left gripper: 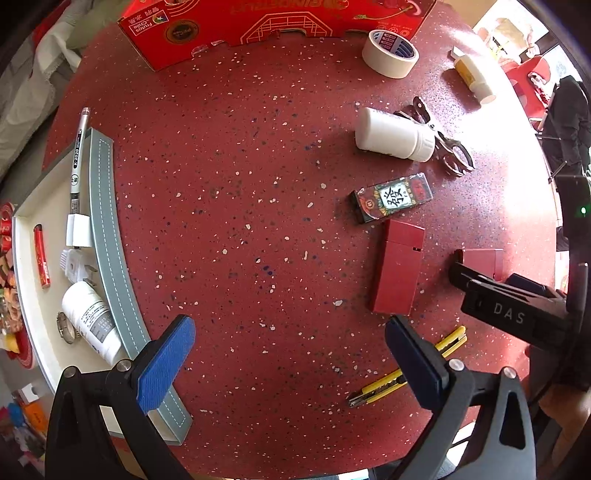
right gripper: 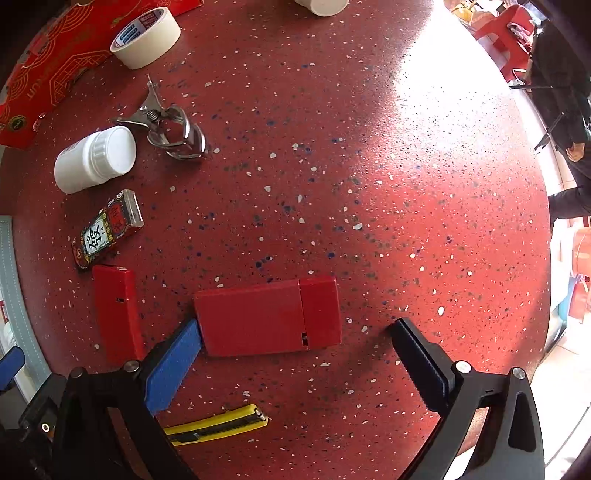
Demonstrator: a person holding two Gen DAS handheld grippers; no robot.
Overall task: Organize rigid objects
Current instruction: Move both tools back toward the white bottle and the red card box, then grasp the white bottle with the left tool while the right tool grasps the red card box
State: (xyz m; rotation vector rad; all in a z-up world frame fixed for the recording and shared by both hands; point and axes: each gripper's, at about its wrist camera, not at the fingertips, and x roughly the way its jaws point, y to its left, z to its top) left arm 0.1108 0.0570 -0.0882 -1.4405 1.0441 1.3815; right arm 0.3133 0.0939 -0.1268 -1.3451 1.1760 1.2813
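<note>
My right gripper [right gripper: 295, 326] is open and low over the red speckled table [right gripper: 369, 184]. A flat red box [right gripper: 266, 317] lies just ahead between its fingers, its left end against the blue pad [right gripper: 173, 362]. A second red box [right gripper: 118, 314] lies to the left, a patterned box [right gripper: 107, 229] and a white bottle [right gripper: 96, 158] beyond it. My left gripper [left gripper: 288, 328] is open over bare table, holding nothing. From there I see the right gripper [left gripper: 465, 273] at the flat red box [left gripper: 484, 260], and the second red box [left gripper: 399, 266].
A white tray with a grey rim [left gripper: 110, 229] at the left holds a pen [left gripper: 77, 158], a red lighter [left gripper: 41, 258] and a white bottle [left gripper: 92, 321]. A yellow utility knife [left gripper: 406, 369], a metal clip [left gripper: 450, 147], a tape roll [left gripper: 389, 53] and a red carton [left gripper: 258, 26] lie around.
</note>
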